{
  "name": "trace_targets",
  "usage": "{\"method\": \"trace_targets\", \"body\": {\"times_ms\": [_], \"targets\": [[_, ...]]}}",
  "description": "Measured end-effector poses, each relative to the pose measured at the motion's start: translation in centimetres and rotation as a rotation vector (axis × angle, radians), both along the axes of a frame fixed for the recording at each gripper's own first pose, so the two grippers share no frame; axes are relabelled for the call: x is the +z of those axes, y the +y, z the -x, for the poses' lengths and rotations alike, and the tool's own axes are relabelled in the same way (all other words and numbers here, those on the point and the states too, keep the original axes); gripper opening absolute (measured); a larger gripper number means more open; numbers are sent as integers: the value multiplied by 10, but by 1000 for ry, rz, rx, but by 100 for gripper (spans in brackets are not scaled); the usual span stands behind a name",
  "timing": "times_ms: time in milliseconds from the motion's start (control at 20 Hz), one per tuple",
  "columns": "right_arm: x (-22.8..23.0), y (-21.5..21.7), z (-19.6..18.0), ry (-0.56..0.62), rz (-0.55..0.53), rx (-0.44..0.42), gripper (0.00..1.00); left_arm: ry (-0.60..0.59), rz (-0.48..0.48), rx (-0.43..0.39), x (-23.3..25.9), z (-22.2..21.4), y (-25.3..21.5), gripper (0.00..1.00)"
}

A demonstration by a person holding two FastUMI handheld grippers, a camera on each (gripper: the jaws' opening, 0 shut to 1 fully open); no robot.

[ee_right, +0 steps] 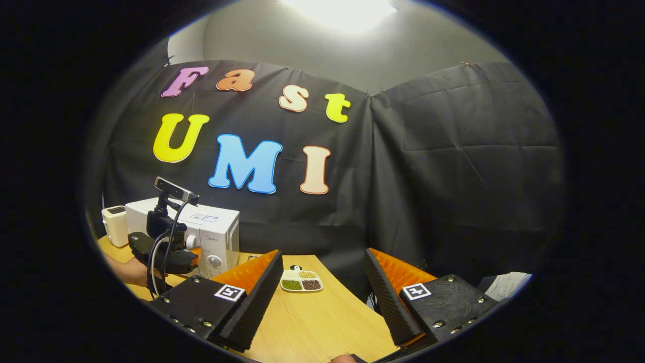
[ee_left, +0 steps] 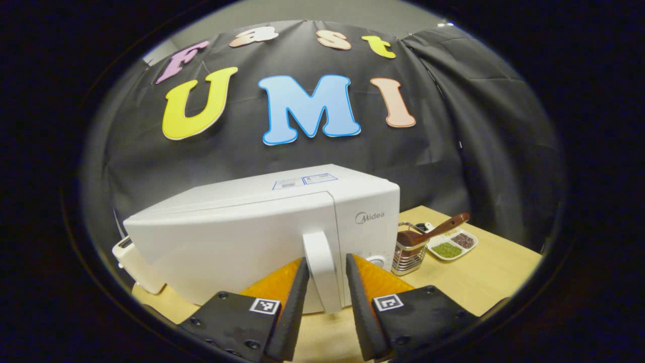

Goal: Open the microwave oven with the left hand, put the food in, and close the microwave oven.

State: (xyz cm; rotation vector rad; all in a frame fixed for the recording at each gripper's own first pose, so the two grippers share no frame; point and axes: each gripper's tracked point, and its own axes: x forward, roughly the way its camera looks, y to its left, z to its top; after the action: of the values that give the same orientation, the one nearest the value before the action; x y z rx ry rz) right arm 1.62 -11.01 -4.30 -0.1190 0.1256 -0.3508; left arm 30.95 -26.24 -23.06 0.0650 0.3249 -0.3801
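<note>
Left gripper [ee_left: 325,282]: fingers apart, straddling white vertical door handle [ee_left: 321,262], contact cannot be told | white box-shaped microwave oven [ee_left: 262,232]: door closed, 12 o'clock of gripper | right gripper [ee_right: 322,282]: fingers wide apart over light wooden table [ee_right: 322,322], holding nothing

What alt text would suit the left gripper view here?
The left tool has its two fingers on either side of the white microwave's door handle, with the door closed. To the right on the wooden table stand a wire basket and a divided dish of grains.

Sectioned dish [ee_left: 452,245], wire basket [ee_left: 409,252], wooden table [ee_left: 484,282].
</note>
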Motion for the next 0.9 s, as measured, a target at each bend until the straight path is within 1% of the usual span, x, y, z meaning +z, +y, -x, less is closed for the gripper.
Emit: {"method": "trace_targets", "body": {"times_ms": [100, 200, 250, 300, 400, 500, 550, 600, 650, 700, 900], "targets": [[1, -3, 2, 0, 5, -2, 98, 5, 5, 14, -2, -3, 3, 43], [3, -5, 5, -4, 6, -4, 98, 26, 30, 16, -1, -2, 3, 34], [3, -6, 6, -4, 6, -4, 98, 39, 40, 15, -2, -2, 3, 34], [4, -7, 8, -5, 4, -2, 98, 46, 45, 13, -1, -1, 3, 29], [5, -3, 10, -16, -20, 21, 98, 48, 47, 16, 0, 1, 3, 22], [4, -2, 12, -21, -25, 36, 98, 69, 72, 27, 1, 2, 6, 16], [4, -2, 13, -20, -17, 41, 98, 105, 67, 36, -3, 11, 7, 15], [5, -2, 15, -19, -11, 49, 98, 102, 73, 44, -3, 24, 13, 15], [6, -3, 15, -24, -10, 55, 98, 53, 70, 35, 3, 36, 17, 16], [7, -1, 14, -31, -17, 69, 98, 35, 68, 31, 8, 47, 21, 15], [9, 9, 9, -49, -35, 145, 98, 55, 63, 32, 6, 86, 44, 15]]}}
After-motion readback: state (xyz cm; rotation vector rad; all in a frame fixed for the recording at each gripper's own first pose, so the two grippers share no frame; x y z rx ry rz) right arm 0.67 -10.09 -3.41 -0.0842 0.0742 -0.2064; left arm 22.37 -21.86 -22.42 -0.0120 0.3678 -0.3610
